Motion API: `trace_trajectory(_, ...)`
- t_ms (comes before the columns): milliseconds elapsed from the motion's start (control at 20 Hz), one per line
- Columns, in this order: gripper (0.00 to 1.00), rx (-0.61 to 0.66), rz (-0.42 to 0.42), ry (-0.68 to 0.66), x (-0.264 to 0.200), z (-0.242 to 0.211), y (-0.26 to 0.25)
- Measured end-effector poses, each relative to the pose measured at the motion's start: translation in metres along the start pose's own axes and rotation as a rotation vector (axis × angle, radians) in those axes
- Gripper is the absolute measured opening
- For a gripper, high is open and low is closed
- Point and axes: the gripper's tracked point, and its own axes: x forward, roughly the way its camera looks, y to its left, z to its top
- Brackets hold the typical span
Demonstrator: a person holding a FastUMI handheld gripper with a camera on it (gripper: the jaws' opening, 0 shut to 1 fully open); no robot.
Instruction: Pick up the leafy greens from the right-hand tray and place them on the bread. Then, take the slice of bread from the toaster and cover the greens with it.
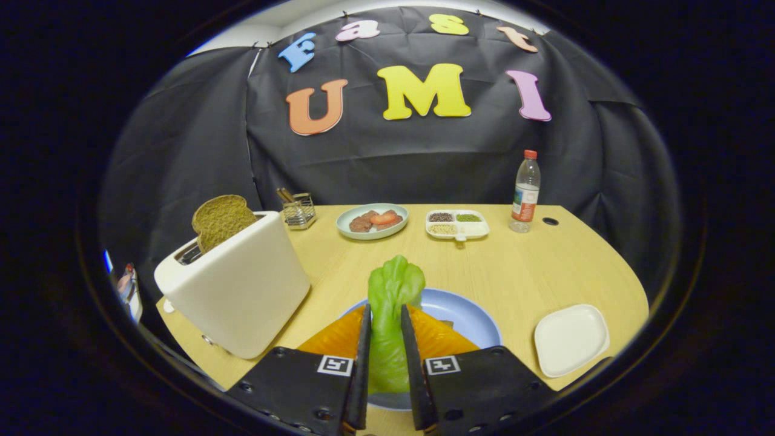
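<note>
A green lettuce leaf (390, 303) stands upright between my two fingers, and my gripper (385, 327) is shut on it. Under it lies a blue plate (472, 318) holding an orange-brown slice of bread (439, 339); the leaf hangs just over that slice. To the left stands a white toaster (239, 290) with a brown slice of bread (221, 221) poking out of its slot. To the right of the plate sits a white square tray (571, 339) with nothing on it.
At the back of the wooden table (521, 266) are a plate of meat and tomato (372, 221), a divided dish of seeds (457, 224), a water bottle (525, 192) and a wire holder (298, 211). The table's right edge curves just past the white tray.
</note>
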Motion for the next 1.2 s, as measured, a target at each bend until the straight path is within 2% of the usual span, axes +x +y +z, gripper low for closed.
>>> trace_trajectory(100, 0.37, 0.005, 0.012, 0.011, -0.001, -0.005, 0.005)
trace_trajectory(450, 0.8, 0.0, 0.009, 0.023, -0.001, -0.011, 0.006)
trace_trajectory(750, 0.98, -0.025, 0.001, -0.007, 0.0, -0.008, 0.011)
trace_trajectory(1200, 0.98, -0.003, -0.001, -0.05, 0.003, 0.0, 0.013)
